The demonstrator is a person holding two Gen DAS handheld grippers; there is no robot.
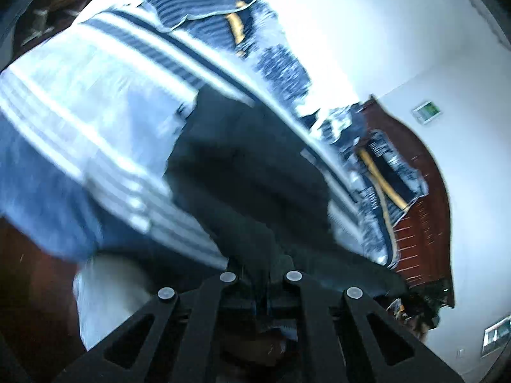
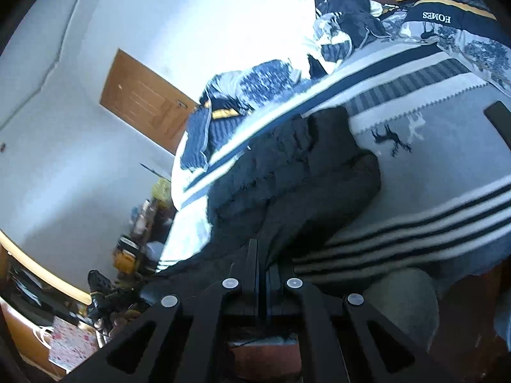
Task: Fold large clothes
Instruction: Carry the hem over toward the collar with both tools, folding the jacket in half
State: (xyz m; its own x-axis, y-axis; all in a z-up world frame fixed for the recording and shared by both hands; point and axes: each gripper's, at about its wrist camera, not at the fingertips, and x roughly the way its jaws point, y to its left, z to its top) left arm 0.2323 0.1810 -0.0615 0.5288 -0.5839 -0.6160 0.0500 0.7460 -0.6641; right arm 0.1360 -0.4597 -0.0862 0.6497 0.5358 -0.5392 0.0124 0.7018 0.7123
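A large dark garment (image 1: 242, 172) lies spread on the bed's striped white, grey and navy cover (image 1: 105, 102). My left gripper (image 1: 262, 274) is shut on the garment's near edge; the cloth hides the fingertips, and the view is blurred. In the right wrist view the same dark garment (image 2: 297, 172) runs from the gripper up across the bed cover (image 2: 440, 146). My right gripper (image 2: 262, 255) is shut on its near edge, with cloth bunched on both sides of the fingers (image 2: 254, 255).
Patterned blue and white pillows and bedding (image 2: 447, 28) lie at the far end of the bed, with more piled bedding (image 2: 255, 86) at its edge. A wooden door (image 2: 143, 99) is in the white wall. Clutter (image 2: 134, 255) stands on the floor beside the bed. A wooden headboard (image 1: 421, 191) shows.
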